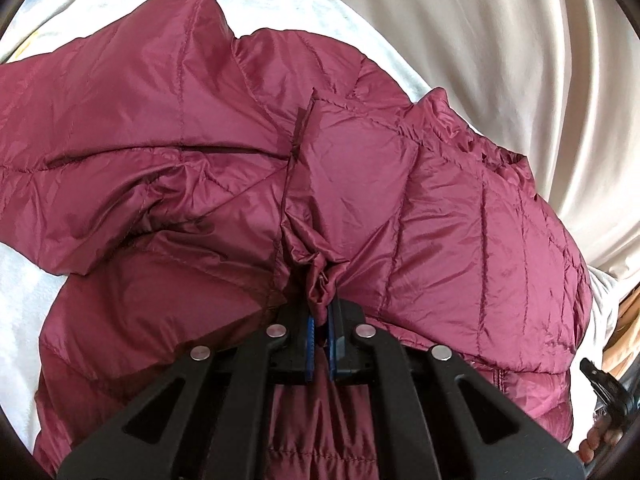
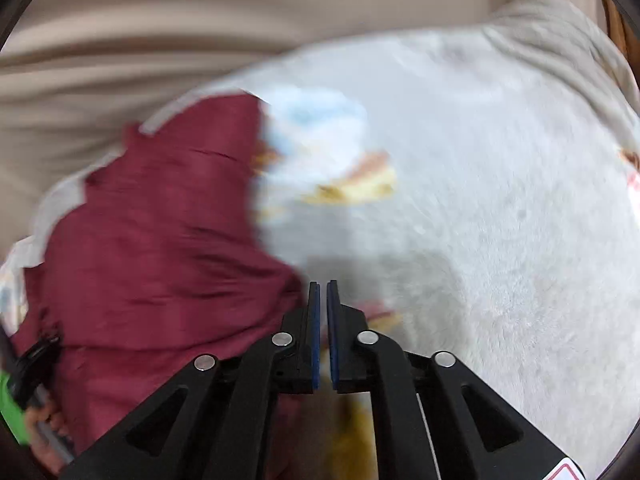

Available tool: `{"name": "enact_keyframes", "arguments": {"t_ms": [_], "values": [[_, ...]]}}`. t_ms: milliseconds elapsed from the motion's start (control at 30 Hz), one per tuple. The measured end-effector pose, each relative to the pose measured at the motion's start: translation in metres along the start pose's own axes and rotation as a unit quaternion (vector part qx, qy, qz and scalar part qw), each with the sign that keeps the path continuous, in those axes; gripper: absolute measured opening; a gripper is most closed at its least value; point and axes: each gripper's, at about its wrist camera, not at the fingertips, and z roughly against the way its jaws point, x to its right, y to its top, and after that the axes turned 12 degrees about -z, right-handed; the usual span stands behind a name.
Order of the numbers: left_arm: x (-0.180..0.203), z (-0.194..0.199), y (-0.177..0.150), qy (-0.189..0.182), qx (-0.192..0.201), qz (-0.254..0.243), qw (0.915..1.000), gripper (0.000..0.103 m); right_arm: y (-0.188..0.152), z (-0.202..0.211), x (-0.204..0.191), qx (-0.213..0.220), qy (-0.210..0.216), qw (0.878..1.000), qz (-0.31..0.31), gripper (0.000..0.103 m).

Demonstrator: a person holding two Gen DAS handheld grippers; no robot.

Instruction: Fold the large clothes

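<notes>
Maroon quilted nylon jacket (image 1: 360, 184) lies on the white fleece blanket (image 2: 480, 200), a bunched fold pinched by the left gripper (image 1: 321, 320). The right gripper (image 2: 323, 292), pressed nearly together on nothing, should pinch the jacket's near right edge so both carry the fold evenly.

Jacket (image 1: 200, 152) lies spread on blanket (image 1: 280, 4), filling near and middle of left wrist view. Curtain (image 1: 500, 40) hangs behind blanket's far edge. Left gripper (image 1: 320, 320) at jacket's near middle, bunched fold pinched between its jaws. Right gripper (image 2: 323, 300) just right of jacket's edge, over blanket, jaws nearly together, nothing between.
</notes>
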Motion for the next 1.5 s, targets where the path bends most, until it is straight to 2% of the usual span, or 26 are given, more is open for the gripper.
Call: {"name": "enact_keyframes", "arguments": {"t_ms": [33, 67, 200, 300, 333, 367, 400, 500, 533, 567, 667, 767, 800, 833, 900, 967, 1033, 1100, 1133, 1167, 1233, 1267, 1300, 1367, 1433, 1500], "values": [[0.001, -0.002, 0.001, -0.001, 0.000, 0.000, 1.0000, 0.004, -0.006, 0.004, -0.008, 0.007, -0.010, 0.999, 0.035, 0.035], [0.001, -0.001, 0.001, -0.002, 0.000, 0.001, 1.0000, 0.004, -0.014, 0.005, -0.017, 0.005, -0.021, 0.997, 0.068, 0.043], [0.000, -0.001, 0.000, 0.000, 0.000, -0.001, 1.0000, 0.004, -0.031, -0.024, -0.033, -0.029, -0.041, 0.987, 0.152, 0.042], [-0.001, -0.001, 0.000, -0.001, 0.001, -0.001, 1.0000, 0.004, -0.015, -0.039, -0.042, -0.015, -0.051, 0.985, 0.163, 0.042], [-0.001, -0.001, 0.000, -0.001, 0.001, -0.001, 1.0000, 0.004, -0.009, -0.041, -0.040, -0.013, -0.052, 0.986, 0.157, 0.035], [-0.001, 0.000, 0.000, -0.001, 0.001, -0.001, 1.0000, 0.005, 0.003, -0.046, -0.039, -0.012, -0.042, 0.990, 0.135, 0.011], [-0.001, 0.000, 0.000, -0.001, 0.002, -0.001, 1.0000, 0.005, 0.009, -0.044, -0.036, -0.011, -0.031, 0.992, 0.119, 0.002], [0.000, 0.000, 0.000, -0.006, 0.003, -0.001, 1.0000, 0.007, 0.021, -0.020, -0.015, 0.011, 0.022, 0.999, 0.045, 0.001], [0.000, 0.000, -0.001, -0.006, 0.003, -0.002, 1.0000, 0.007, 0.016, -0.027, -0.009, 0.002, 0.017, 0.999, 0.037, 0.001], [-0.001, 0.000, -0.001, -0.006, 0.002, -0.002, 1.0000, 0.006, 0.006, -0.048, 0.000, -0.041, -0.011, 0.999, 0.033, 0.000], [-0.003, -0.001, -0.001, -0.008, 0.002, 0.001, 1.0000, 0.006, 0.010, -0.047, 0.006, -0.052, -0.014, 0.998, 0.027, 0.000], [-0.004, -0.001, -0.001, -0.010, 0.004, 0.003, 0.9999, 0.006, 0.040, -0.016, 0.013, 0.002, 0.006, 1.000, -0.028, 0.001], [-0.004, -0.001, -0.001, -0.011, 0.004, 0.004, 0.9999, 0.006, 0.055, -0.010, 0.013, 0.016, 0.016, 0.999, -0.049, 0.004], [-0.004, -0.001, -0.001, -0.012, 0.005, 0.005, 0.9999, 0.006, 0.065, -0.010, 0.010, 0.019, 0.024, 0.998, -0.058, 0.014], [-0.005, 0.000, -0.002, -0.018, 0.007, 0.010, 0.9998, 0.006, 0.092, -0.025, -0.005, 0.007, 0.052, 0.996, -0.071, 0.014], [-0.007, 0.000, -0.004, -0.022, 0.007, 0.013, 0.9997, 0.006, 0.113, -0.060, -0.027, -0.028, 0.089, 0.993, -0.078, 0.016], [-0.008, 0.000, -0.004, -0.024, 0.008, 0.015, 0.9996, 0.006, 0.123, -0.098, -0.052, -0.050, 0.082, 0.994, -0.050, 0.017], [-0.008, 0.000, -0.004, -0.023, 0.008, 0.014, 0.9996, 0.007, 0.117, -0.118, -0.070, -0.043, 0.045, 0.998, -0.012, 0.009], [-0.007, 0.000, -0.004, -0.025, 0.008, 0.014, 0.9996, 0.007, 0.118, -0.134, -0.070, -0.043, 0.019, 0.999, -0.001, 0.000], [-0.007, 0.000, -0.004, -0.024, 0.008, 0.014, 0.9996, 0.007, 0.119, -0.142, -0.066, -0.039, 0.010, 0.999, -0.020, 0.000], [-0.006, 0.000, -0.004, -0.021, 0.007, 0.012, 0.9997, 0.007, 0.117, -0.127, -0.068, -0.005, -0.013, 0.999, -0.044, 0.000], [-0.007, 0.000, -0.004, -0.022, 0.007, 0.013, 0.9997, 0.007, 0.111, -0.110, -0.078, 0.021, -0.028, 0.999, -0.030, 0.006], [-0.005, -0.001, -0.003, -0.022, 0.008, 0.014, 0.9996, 0.007, 0.101, -0.096, -0.088, 0.032, -0.025, 0.999, -0.013, 0.011], [-0.007, 0.002, -0.003, -0.025, 0.011, 0.019, 0.9995, 0.007, 0.073, -0.064, -0.101, 0.041, -0.007, 0.999, 0.011, 0.013], [-0.009, 0.015, -0.006, -0.023, 0.013, 0.032, 0.9991, 0.011, 0.042, -0.042, -0.100, 0.008, 0.024, 0.999, 0.019, 0.013], [-0.020, 0.046, -0.013, -0.028, 0.020, 0.069, 0.9970, 0.042, 0.000, -0.020, -0.101, -0.028, 0.048, 0.998, 0.030, 0.013]]}}
